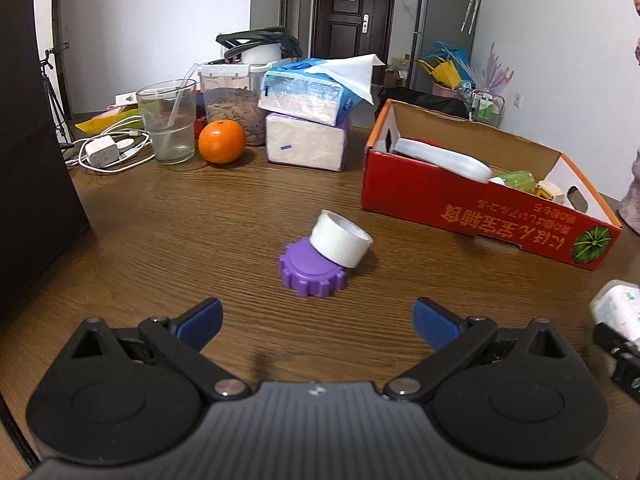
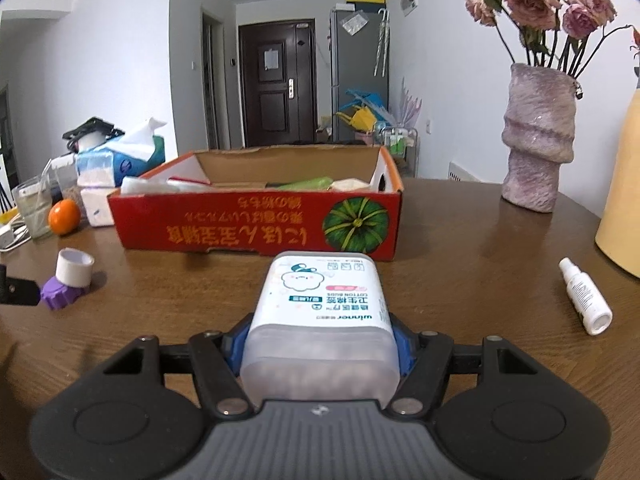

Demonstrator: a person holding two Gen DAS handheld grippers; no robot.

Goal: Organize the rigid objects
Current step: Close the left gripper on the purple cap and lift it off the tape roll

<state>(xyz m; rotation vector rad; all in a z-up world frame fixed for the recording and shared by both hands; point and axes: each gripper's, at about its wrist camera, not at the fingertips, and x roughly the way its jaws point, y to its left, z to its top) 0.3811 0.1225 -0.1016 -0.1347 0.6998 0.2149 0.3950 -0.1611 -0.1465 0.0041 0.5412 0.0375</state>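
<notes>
On the wood-grain desk (image 1: pixel 160 240), one white tape roll (image 1: pixel 340 243) leans on one ridged purple cap (image 1: pixel 312 272). The left hand-held gripper (image 1: pixel 318 322) gapes empty; the right hand-held gripper (image 2: pixel 320 344) clamps one frosted cotton-bud box (image 2: pixel 320 320) before one red cardboard box (image 2: pixel 256 224).

purple cap (image 1: pixel 312 270), white tape roll (image 1: pixel 340 238), red box (image 1: pixel 472 204)

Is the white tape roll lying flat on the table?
No, tipped. The white tape roll leans with one edge up on the purple lid, its open hole facing up and sideways.
</notes>
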